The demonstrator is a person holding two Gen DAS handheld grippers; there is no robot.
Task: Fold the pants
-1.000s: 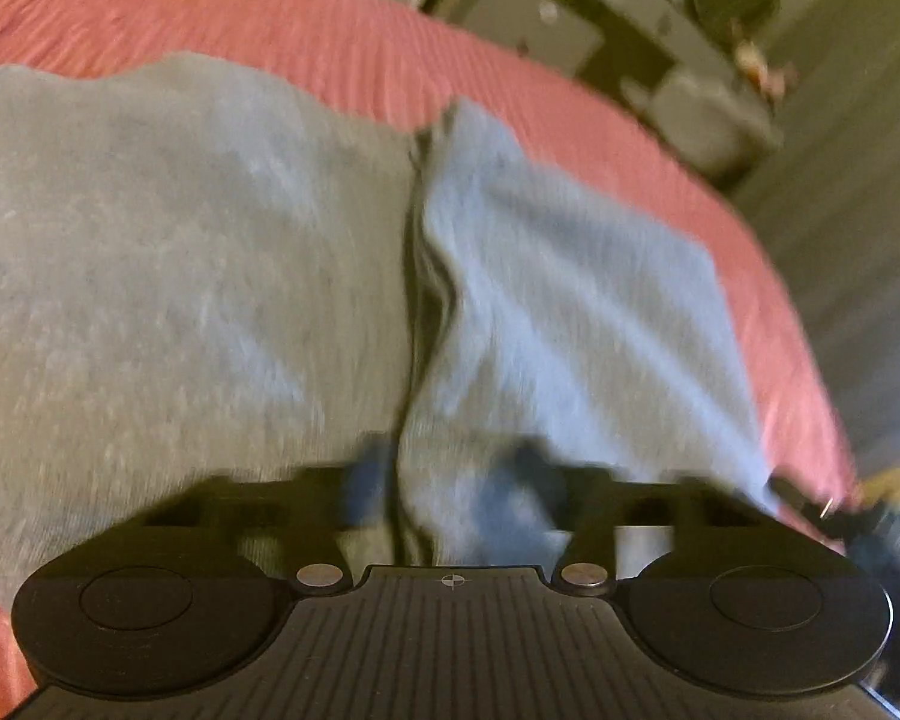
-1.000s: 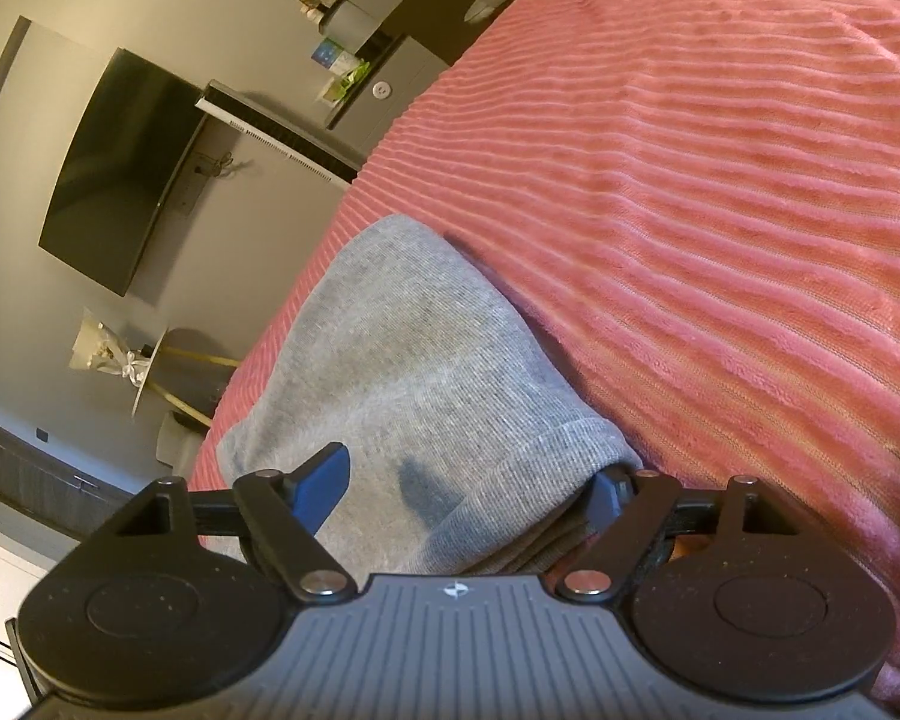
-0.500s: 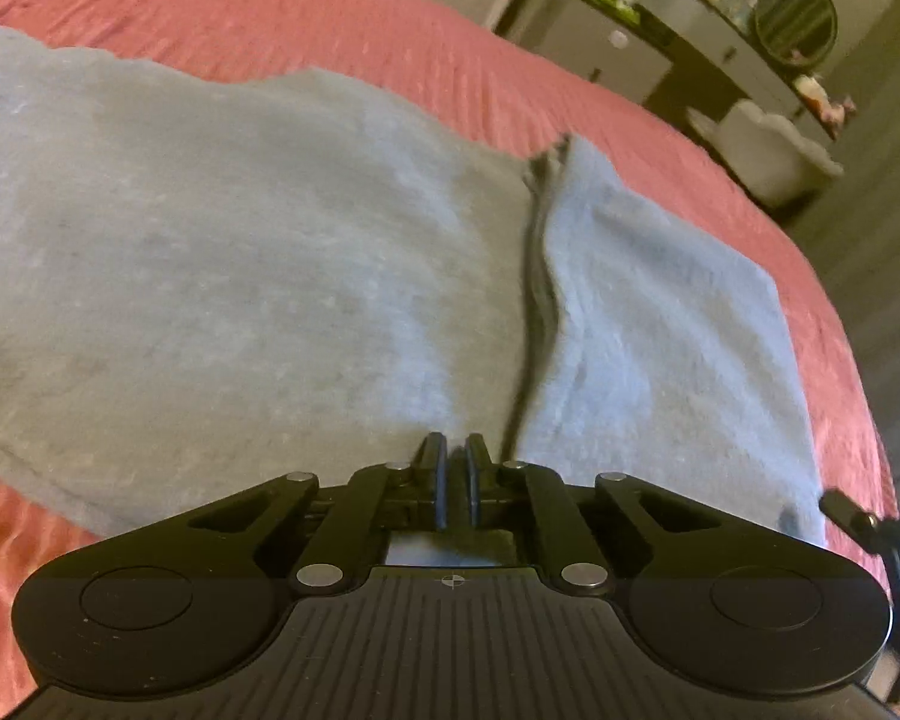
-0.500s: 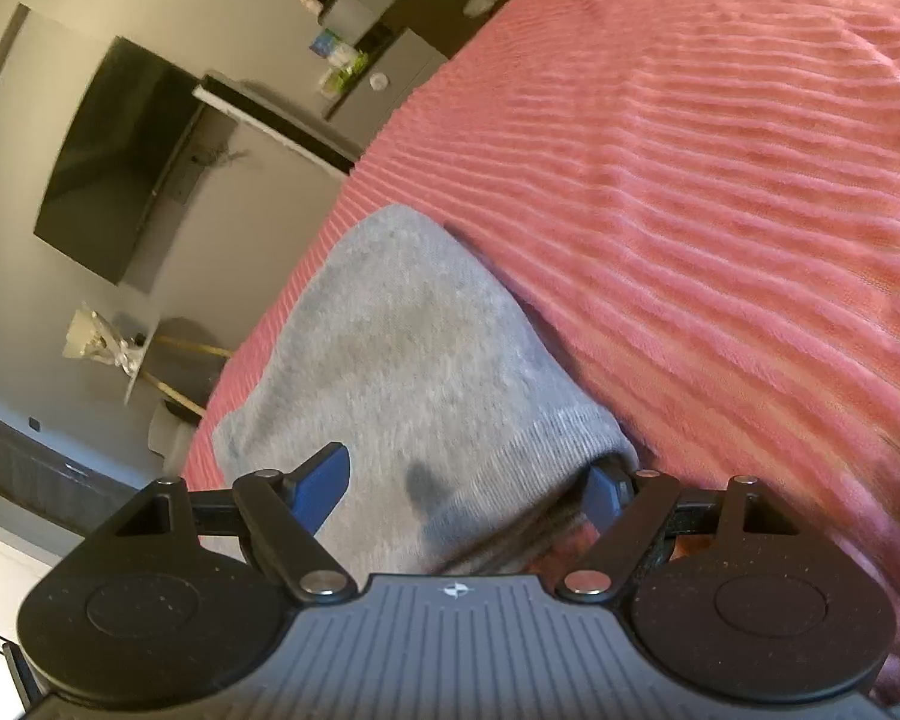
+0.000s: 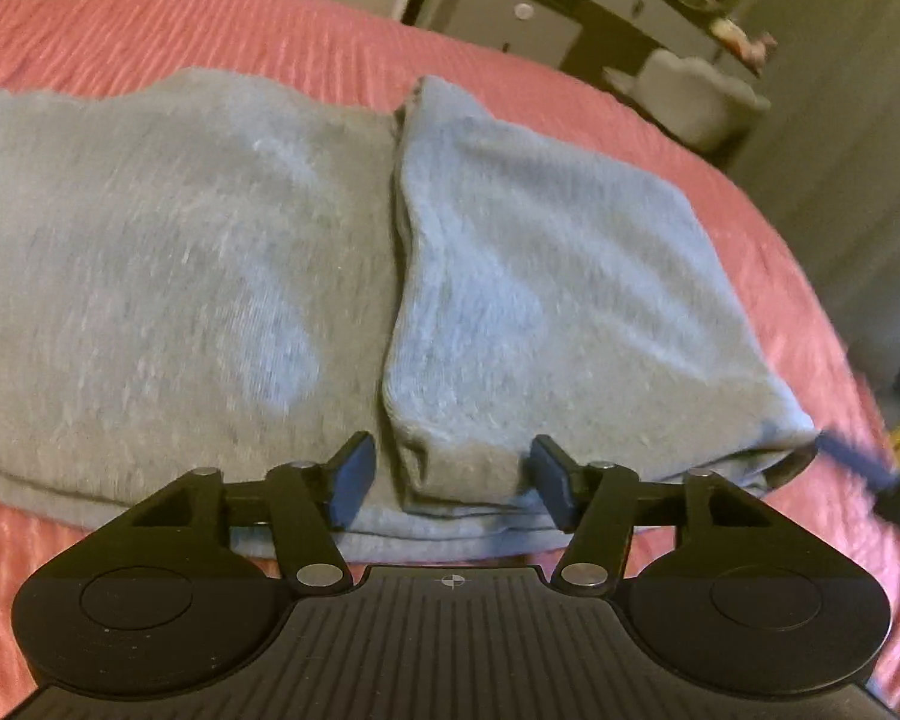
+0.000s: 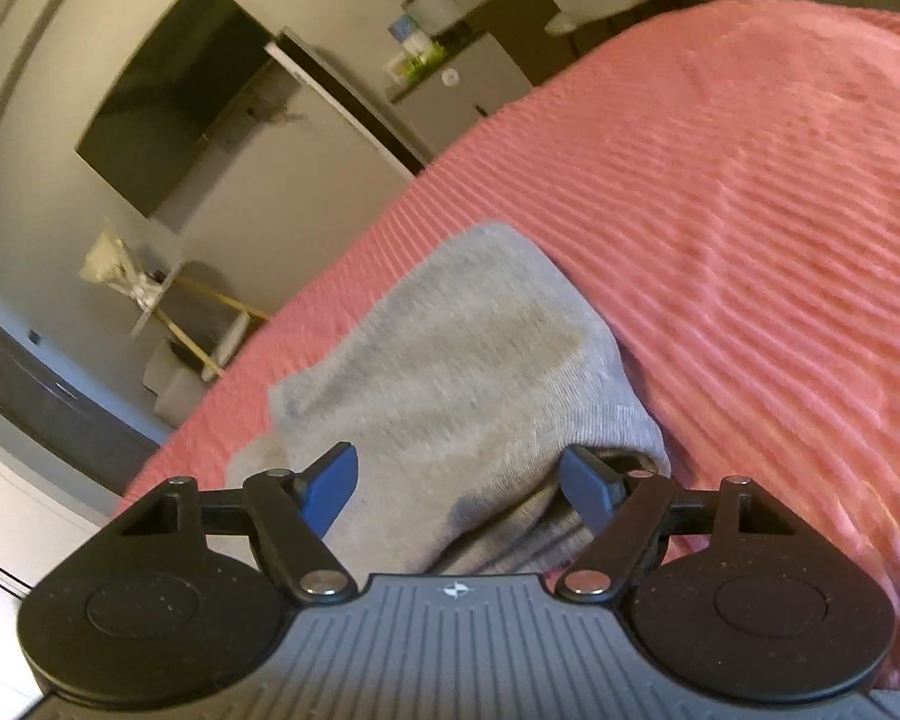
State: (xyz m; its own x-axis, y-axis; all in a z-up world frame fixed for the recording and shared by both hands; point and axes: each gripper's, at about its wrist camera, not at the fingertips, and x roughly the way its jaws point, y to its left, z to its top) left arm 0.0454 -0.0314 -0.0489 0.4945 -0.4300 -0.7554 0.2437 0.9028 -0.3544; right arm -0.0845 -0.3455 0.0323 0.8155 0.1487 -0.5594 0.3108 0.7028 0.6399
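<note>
Grey pants [image 5: 210, 276] lie across the pink bedspread [image 5: 270, 30]. One end is folded over as a flap [image 5: 546, 276] on the right. My left gripper [image 5: 453, 474] hovers at the near edge, its jaws opening. The flap's near corner sits between the pads, and the left pad stands apart from the cloth. In the right wrist view, the folded end of the pants [image 6: 468, 354] lies between the fingers of my right gripper [image 6: 459, 489]. Its jaws are wide and closing slightly. The right pad [image 6: 588, 492] sits at the hem, and I see no pinch.
The pink bedspread [image 6: 750, 240] stretches far to the right of the pants. Beyond the bed's edge stand a dresser [image 6: 468, 78], a wall television [image 6: 168, 114], a small side table [image 6: 168, 312] and a pale chair [image 5: 690, 96].
My left gripper closed fully half a second ago and now stands open around the flap's near corner. My right gripper rose and rolled, so more of the room shows.
</note>
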